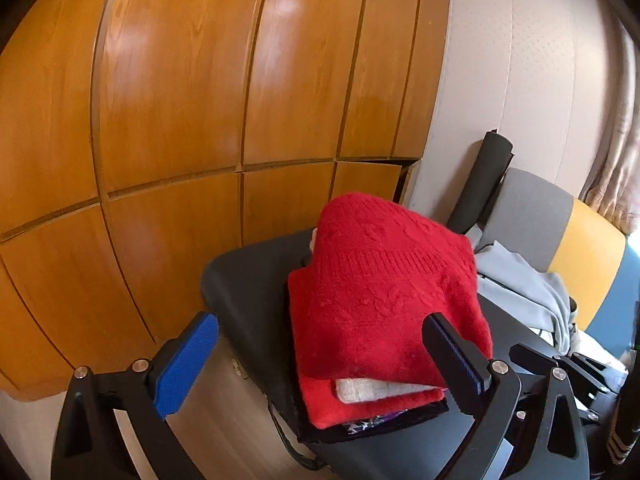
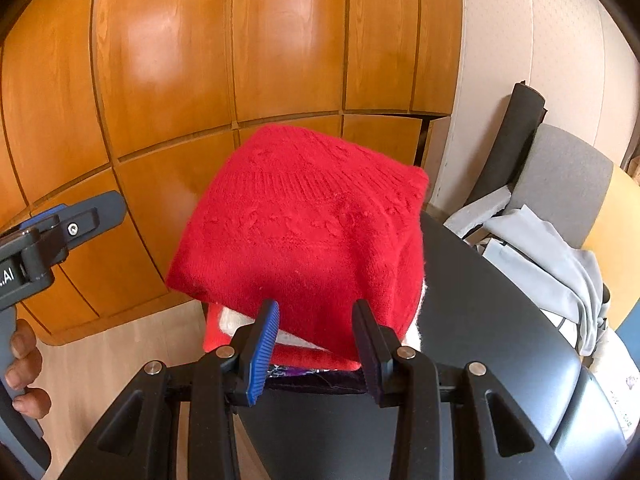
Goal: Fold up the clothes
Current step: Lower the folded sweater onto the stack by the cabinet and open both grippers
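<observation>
The right gripper (image 2: 316, 344) stands nearest, its blue-padded jaws part open with the near edge of the folded red knitted sweater (image 2: 304, 232) between them; the pads press on nothing. The left gripper (image 1: 320, 364) has its jaws spread wide, one blue pad over the bare floor, the other in front of the sweater's right side, gripping nothing. In the right wrist view a hand (image 2: 24, 368) grips the handle of that left gripper at the left edge.

The sweater lies folded on top of a small stack: a whitish fabric layer (image 1: 376, 388) shows in its near fold, and a dark garment with a purple-patterned piece (image 1: 368, 426) lies beneath. The stack rests on a dark grey rounded tabletop (image 1: 248, 280).

Beyond, to the right, a pale grey garment (image 1: 524, 292) is draped over a grey-backed chair (image 1: 532, 208), with a black rolled mat (image 1: 484, 176) leaning against the wall. Orange-brown wooden cabinet doors (image 1: 180, 80) fill the background.
</observation>
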